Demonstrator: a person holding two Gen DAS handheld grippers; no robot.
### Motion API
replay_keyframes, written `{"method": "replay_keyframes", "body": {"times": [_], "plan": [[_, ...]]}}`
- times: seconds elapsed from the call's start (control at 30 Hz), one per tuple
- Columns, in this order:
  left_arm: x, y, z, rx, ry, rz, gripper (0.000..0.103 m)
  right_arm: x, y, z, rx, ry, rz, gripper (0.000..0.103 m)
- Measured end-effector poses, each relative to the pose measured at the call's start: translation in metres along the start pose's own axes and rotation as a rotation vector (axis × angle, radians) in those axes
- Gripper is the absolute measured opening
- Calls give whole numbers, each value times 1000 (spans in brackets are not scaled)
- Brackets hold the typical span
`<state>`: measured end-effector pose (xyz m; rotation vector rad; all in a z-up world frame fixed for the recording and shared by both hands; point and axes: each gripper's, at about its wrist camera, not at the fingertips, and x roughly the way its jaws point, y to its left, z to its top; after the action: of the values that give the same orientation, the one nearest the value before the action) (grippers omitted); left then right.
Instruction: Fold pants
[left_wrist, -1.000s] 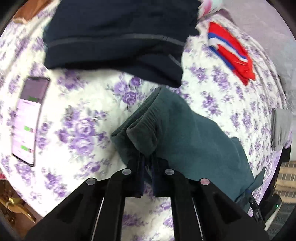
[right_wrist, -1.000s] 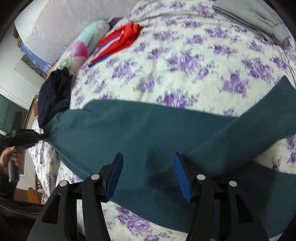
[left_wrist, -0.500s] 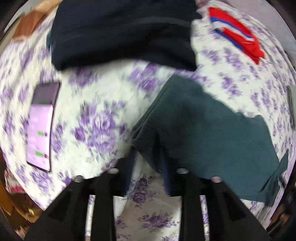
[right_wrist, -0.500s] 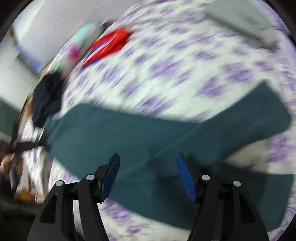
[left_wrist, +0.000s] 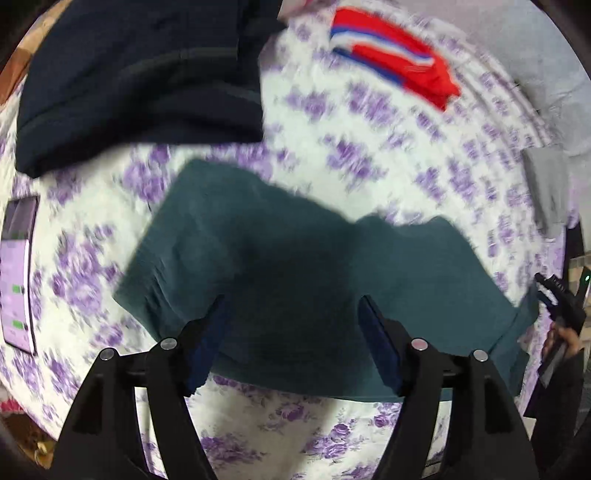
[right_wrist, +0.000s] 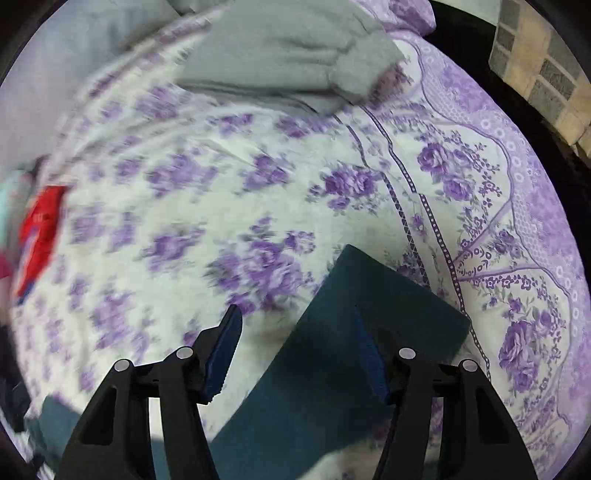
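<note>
Across both wrist views spreads a bed cover (left_wrist: 332, 155) printed with purple flowers on white, and every other thing lies on it. On its near part the dark teal pants (left_wrist: 295, 266) lie flat in the left wrist view, one end close to a dark navy garment (left_wrist: 140, 81) at the top left, the other end running off to the right; in the right wrist view one straight-edged end of the pants reaches up toward the cover's patterned purple border. A grey garment (right_wrist: 288, 62) lies at the far side in the right wrist view, well apart from the pants. A red garment with white and blue stripes (left_wrist: 395, 70) lies beyond the pants, apart from them. A phone (left_wrist: 16, 273) with a lit screen lies at the left edge, beside the pants but not touching. The left gripper (left_wrist: 291, 339) hangs over the middle of the pants; its jaws have just been opening and stand wide apart, pressing on nothing. The right gripper (right_wrist: 299, 354) hovers above the pants' end; its jaws have just narrowed a little yet remain apart, nothing clamped between them.
</note>
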<state>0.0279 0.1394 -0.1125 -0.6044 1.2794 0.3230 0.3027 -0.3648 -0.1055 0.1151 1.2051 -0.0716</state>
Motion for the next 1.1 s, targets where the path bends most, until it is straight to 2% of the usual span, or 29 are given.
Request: {"method": "replay_keyframes", "body": {"times": [0.13,0.2,0.23,0.27,0.3,0.43,0.5,0.6,0.67,0.73,0.77,0.87,0.97,1.03,1.1], "plan": [[16,-9,-2,19,28,38,71,27,3,4,25,80,-79,48],[24,-13,-1,22,46,48,73,27,-4,5,60,54,-64,33],[28,-14,-1,23,50,51,74,25,-10,5,83,48,-51,17],[31,-13,0,24,54,57,75,22,-22,3,130,42,-6,7],[34,-13,0,26,61,65,76,20,-29,3,151,40,26,3],[48,-13,-2,41,93,101,81,-10,-62,-8,189,-31,130,3],[51,-17,-3,71,96,118,82,-41,-81,-18,208,-98,213,3],[53,-22,-2,106,98,140,82,-95,-116,-44,249,-196,306,3],[53,-20,1,108,97,151,82,-117,-142,-67,282,-222,331,3],[51,-14,5,109,99,163,82,-123,-169,-92,313,-217,365,2],[51,-12,7,113,103,166,82,-117,-183,-111,329,-186,362,2],[52,-10,9,116,111,166,82,-90,-206,-155,405,-78,307,2],[51,-10,10,135,116,184,82,-67,-226,-184,484,-24,268,4],[51,-13,11,147,117,198,83,-64,-231,-193,524,-21,325,6],[50,-16,9,148,114,205,83,-73,-231,-192,537,-66,358,11]]}}
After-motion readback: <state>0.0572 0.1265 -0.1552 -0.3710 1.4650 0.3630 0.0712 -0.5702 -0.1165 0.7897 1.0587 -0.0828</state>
